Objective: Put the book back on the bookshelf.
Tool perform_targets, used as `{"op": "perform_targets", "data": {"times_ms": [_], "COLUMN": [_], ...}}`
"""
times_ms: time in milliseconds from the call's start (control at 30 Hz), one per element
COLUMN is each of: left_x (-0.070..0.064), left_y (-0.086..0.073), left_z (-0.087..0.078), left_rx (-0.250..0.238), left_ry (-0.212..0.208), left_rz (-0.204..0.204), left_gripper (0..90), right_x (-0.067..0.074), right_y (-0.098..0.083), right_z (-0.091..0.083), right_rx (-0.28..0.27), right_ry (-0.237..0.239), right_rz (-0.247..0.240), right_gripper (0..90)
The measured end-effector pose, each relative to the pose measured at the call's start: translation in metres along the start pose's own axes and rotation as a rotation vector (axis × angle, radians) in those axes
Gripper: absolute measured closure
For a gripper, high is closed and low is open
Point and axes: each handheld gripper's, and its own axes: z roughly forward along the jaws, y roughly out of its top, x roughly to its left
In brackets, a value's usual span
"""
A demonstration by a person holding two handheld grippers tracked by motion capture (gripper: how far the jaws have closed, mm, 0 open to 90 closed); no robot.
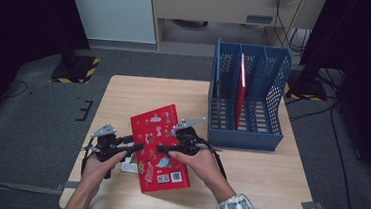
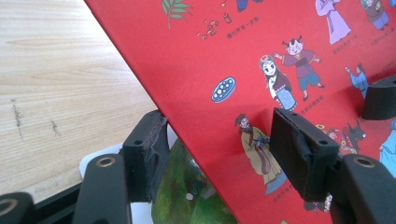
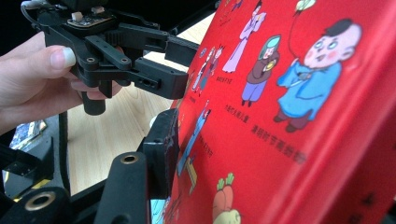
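A red picture book (image 1: 159, 147) with cartoon figures is lifted at a tilt over the wooden table (image 1: 267, 181). My left gripper (image 1: 137, 147) grips its left edge. In the left gripper view the left gripper (image 2: 219, 135) has one pad under the red book (image 2: 233, 56) and the other on its cover. My right gripper (image 1: 162, 148) holds the book from the right. In the right gripper view one of its fingertips (image 3: 163, 140) presses the cover (image 3: 289, 93), and the other jaw is hidden behind the book. The left gripper (image 3: 180, 67) also appears there, in a hand.
A blue slotted file rack (image 1: 244, 134) stands at the table's right rear with a thin red book (image 1: 241, 89) upright in its middle slot. Under the lifted book lies another book with a white edge and a green picture (image 2: 196, 186). Cables and stands surround the table.
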Motion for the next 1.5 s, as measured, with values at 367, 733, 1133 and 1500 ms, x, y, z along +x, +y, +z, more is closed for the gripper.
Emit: {"op": "perform_targets", "data": {"times_ms": [367, 733, 1133, 1500], "left_x": [0.000, 0.002, -0.002, -0.008], "left_y": [-0.003, -0.012, -0.007, -0.002], "left_z": [0.004, 0.021, 0.018, 0.015], "left_rx": [-0.044, 0.036, 0.057, 0.048], "left_ry": [-0.007, -0.152, -0.161, -0.143], "left_rz": [-0.004, -0.062, -0.040, -0.004], "left_gripper": [26.4, 8.1, 21.9, 34.6], "right_x": [-0.001, -0.001, -0.005, -0.017], "right_y": [0.003, 0.003, 0.001, -0.009], "right_z": [-0.006, -0.006, -0.005, -0.012], "right_rx": [-0.057, -0.066, -0.027, -0.018], "right_ry": [0.024, 0.030, -0.023, -0.026], "right_rz": [0.022, 0.022, -0.004, 0.045], "right_gripper": [67.9, 68.6, 52.5, 45.3]}}
